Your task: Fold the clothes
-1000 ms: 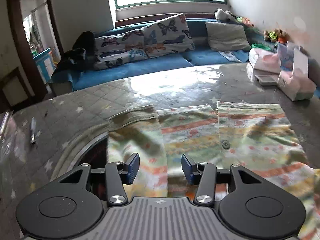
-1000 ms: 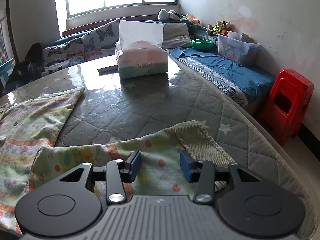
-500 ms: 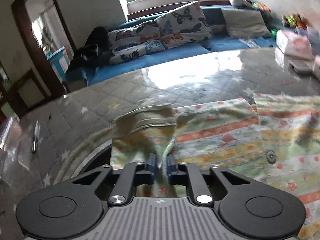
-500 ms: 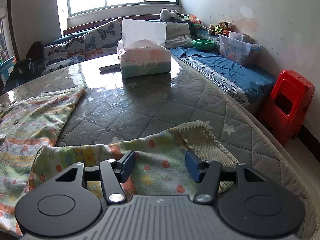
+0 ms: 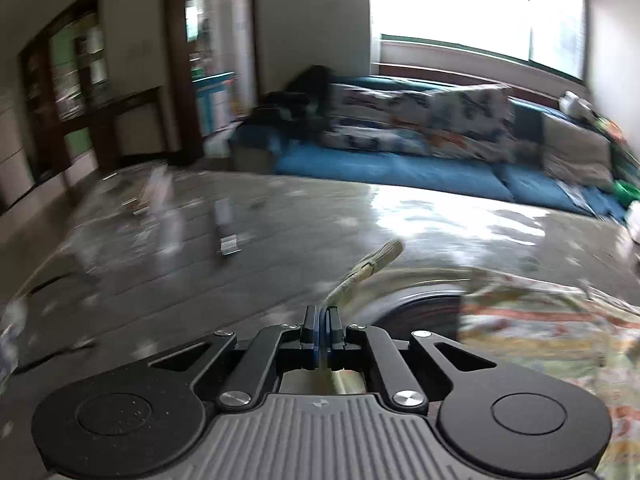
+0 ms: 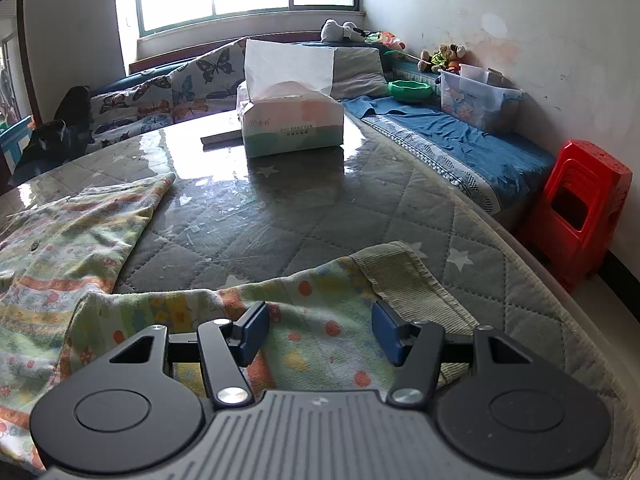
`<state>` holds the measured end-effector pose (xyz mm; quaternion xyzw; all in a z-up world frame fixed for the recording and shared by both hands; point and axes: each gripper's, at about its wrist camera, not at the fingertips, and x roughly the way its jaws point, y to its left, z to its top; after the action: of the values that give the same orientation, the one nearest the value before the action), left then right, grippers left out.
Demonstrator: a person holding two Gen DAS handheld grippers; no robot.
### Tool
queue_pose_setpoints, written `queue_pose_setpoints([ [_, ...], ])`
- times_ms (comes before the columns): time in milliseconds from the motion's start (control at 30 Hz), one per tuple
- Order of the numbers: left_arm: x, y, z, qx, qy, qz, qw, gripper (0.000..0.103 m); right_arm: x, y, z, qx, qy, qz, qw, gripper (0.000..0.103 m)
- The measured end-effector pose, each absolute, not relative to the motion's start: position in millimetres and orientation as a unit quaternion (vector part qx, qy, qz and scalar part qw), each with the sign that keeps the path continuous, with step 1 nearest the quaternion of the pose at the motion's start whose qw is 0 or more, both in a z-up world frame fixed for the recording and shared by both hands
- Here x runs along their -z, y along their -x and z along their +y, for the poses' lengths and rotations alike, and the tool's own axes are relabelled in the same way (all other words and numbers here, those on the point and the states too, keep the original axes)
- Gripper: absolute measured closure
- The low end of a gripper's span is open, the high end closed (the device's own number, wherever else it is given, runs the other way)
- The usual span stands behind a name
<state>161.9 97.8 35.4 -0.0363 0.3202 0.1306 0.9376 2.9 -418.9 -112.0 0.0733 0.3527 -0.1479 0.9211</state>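
Note:
A child's garment with orange, yellow and green stripes lies spread on the quilted table (image 6: pixel 320 216). In the left wrist view, my left gripper (image 5: pixel 322 322) is shut on the garment's sleeve (image 5: pixel 360 274); its ribbed cuff (image 5: pixel 386 254) sticks up and away, lifted off the table. The garment body (image 5: pixel 552 328) lies to the right, blurred by motion. In the right wrist view, my right gripper (image 6: pixel 320 330) is open just above the other sleeve (image 6: pixel 320 300), whose ribbed cuff (image 6: pixel 404 276) points right. The garment body (image 6: pixel 64 248) lies at the left.
A tissue box (image 6: pixel 292 124) stands at the table's far middle, with a flat dark object (image 6: pixel 222 138) beside it. A red stool (image 6: pixel 580 208) stands right of the table. A blue sofa (image 5: pixel 400 168) with cushions runs behind. Small items (image 5: pixel 226 240) lie on the table's left part.
My left gripper, shut on the sleeve half a second ago, has lifted it and swung left, blurring the view. My right gripper has opened a little wider over the other sleeve.

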Motion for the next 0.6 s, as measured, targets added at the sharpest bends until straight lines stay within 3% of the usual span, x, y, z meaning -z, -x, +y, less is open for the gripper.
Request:
queue_pose_setpoints([
  [400, 1, -98, 180, -0.228, 0.101, 0.366, 0.897, 0.099, 113, -8, -418, 0.149, -0.065, 0.355, 0.921, 0.040],
  [500, -2, -103, 179, -0.210, 0.107, 0.363, 0.902, 0.096, 113, -9, -418, 0.149, -0.064, 0.357, 0.920, 0.040],
  [600, -1, -116, 174, -0.198, 0.099, 0.359, 0.907, 0.085, 113, -9, -418, 0.150, -0.065, 0.357, 0.920, 0.039],
])
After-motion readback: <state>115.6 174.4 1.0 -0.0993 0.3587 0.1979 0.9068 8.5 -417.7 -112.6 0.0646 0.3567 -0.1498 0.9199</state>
